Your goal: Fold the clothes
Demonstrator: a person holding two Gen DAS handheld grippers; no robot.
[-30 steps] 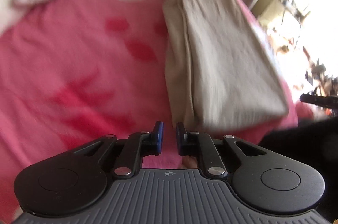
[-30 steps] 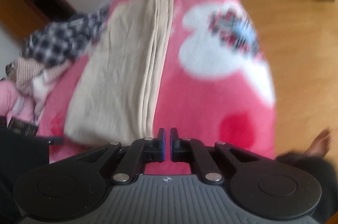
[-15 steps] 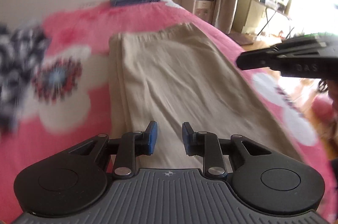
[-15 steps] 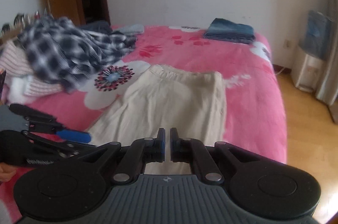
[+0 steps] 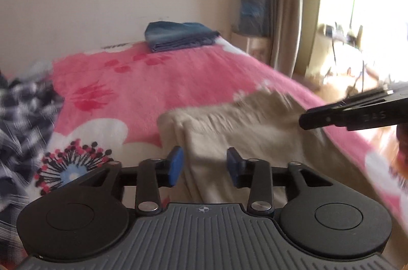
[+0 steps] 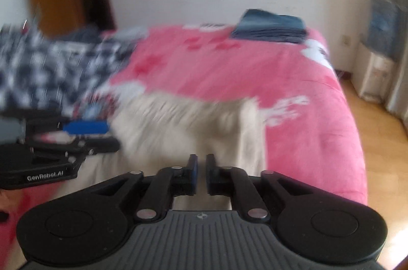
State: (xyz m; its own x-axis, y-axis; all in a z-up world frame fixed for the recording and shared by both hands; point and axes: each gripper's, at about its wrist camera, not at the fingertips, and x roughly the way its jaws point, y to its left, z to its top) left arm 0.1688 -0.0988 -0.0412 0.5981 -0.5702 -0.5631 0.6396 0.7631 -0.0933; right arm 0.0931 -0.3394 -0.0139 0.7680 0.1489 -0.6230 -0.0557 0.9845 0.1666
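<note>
Bed [image 5: 193, 81], covered by a pink flowered blanket, fills the middle of both views; a second ago it was seen obliquely from the side, and now it is viewed lengthwise toward the far wall. Beige trousers [image 5: 229, 140], folded lengthwise, lie flat on the blanket at centre and are blurred by motion. A second ago they ran up the frame as a long strip; half a second ago their waistband lay higher in both views, and now it is seen nearer the fingers. A checked heap [image 6: 51, 66] of unfolded clothes is seen at left in both views. A folded blue stack [image 5: 178, 37] rests at the far end of the bed, upper centre.

Left gripper [image 5: 204, 165] is seen at lower centre of its view: the jaws have just been opening and stand moderately apart, with nothing between them; the left edge of the trousers is seen through the gap, beyond the pads and below them. In the right view it appears at left [image 6: 84, 135], beside the trousers' left edge.

Right gripper [image 6: 201, 174] is seen at lower centre of its view: the jaws have just been opening to a narrow gap, empty, with the trousers' right part behind it. In the left view only its tip shows at right [image 5: 311, 121], over the trousers' right edge; contact cannot be told.
</note>
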